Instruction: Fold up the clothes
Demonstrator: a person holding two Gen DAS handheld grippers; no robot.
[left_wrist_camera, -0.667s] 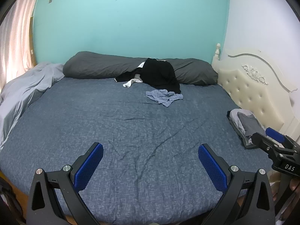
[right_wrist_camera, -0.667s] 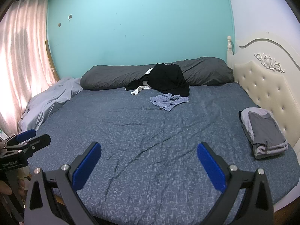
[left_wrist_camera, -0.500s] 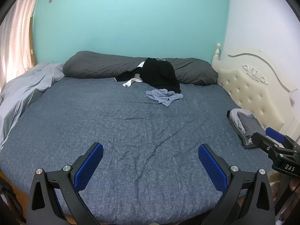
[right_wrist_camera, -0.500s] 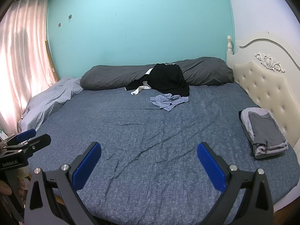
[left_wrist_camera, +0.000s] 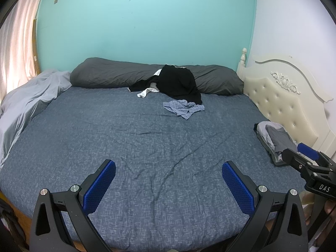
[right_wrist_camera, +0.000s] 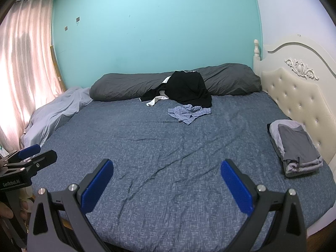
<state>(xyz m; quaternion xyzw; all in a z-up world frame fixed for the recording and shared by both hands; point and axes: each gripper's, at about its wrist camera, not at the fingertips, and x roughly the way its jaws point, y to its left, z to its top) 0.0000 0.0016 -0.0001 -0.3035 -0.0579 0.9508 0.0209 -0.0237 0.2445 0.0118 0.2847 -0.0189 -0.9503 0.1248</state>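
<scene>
A crumpled blue-grey garment lies on the far middle of the blue bed. Behind it a black garment with a white piece is heaped against the dark grey bolster. A folded grey stack sits by the headboard at the right. My left gripper is open and empty above the bed's near edge. My right gripper is open and empty too, held level beside it. Each gripper shows at the edge of the other's view.
The blue sheet of the bed is wrinkled. A long dark grey bolster lies along the teal wall. A light grey duvet is bunched at the left. A cream tufted headboard bounds the right. Pink curtains hang at the left.
</scene>
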